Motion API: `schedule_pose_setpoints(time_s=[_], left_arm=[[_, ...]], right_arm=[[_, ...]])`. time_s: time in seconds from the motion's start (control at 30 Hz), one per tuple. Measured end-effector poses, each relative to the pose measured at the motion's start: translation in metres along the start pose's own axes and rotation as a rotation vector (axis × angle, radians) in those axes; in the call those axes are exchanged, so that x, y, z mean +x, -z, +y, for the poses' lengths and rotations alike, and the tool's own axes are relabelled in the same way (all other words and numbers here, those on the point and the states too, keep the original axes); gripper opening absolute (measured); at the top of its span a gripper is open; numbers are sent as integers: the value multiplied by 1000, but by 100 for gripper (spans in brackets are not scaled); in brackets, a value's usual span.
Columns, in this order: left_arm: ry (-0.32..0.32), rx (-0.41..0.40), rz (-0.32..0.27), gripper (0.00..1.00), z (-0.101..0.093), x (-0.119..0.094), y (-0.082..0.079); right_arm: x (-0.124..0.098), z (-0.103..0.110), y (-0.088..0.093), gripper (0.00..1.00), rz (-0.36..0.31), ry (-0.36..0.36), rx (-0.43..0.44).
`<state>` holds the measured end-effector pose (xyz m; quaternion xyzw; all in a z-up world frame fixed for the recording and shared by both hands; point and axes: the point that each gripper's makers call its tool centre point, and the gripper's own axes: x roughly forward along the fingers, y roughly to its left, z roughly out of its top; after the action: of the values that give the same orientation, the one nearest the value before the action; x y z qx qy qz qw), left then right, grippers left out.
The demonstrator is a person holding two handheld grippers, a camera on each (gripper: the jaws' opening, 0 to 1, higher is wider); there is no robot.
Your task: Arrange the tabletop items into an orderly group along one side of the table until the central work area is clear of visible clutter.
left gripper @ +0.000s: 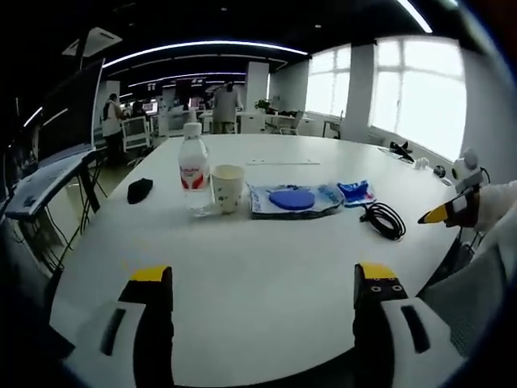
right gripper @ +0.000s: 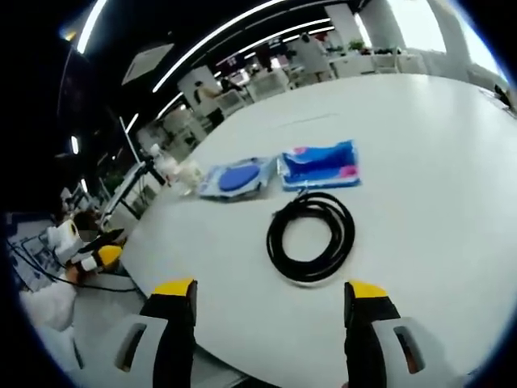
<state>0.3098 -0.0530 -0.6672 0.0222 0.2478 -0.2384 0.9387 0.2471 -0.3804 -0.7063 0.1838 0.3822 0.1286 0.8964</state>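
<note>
In the left gripper view, the left gripper hovers over the near edge of the white table, its yellow-tipped jaws spread wide with nothing between them. The items lie in a loose row across the middle of the table, and the water bottle serves as the landmark. Well to the left of the bottle lies a small black object. The bottle stands upright, and a paper cup stands just beside it on the right, seemingly touching. Right of the cup lies a clear bag with a blue disc inside, then a smaller blue packet touching that bag's edge. Farther right, nearer the table edge, lies a coiled black cable. At the far right edge the right gripper's yellow tip comes into view.

In the right gripper view, the right gripper is above the table edge, jaws wide apart and empty. The coiled cable lies just ahead of them, with the blue packet beyond it.
</note>
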Motion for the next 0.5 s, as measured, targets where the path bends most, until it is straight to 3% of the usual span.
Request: schedule_pose_setpoints(time_s=[0.5], left_arm=[[0,4,11,94,0,0,2]], right_arm=[[-2,-9,8,74,5,18,45]])
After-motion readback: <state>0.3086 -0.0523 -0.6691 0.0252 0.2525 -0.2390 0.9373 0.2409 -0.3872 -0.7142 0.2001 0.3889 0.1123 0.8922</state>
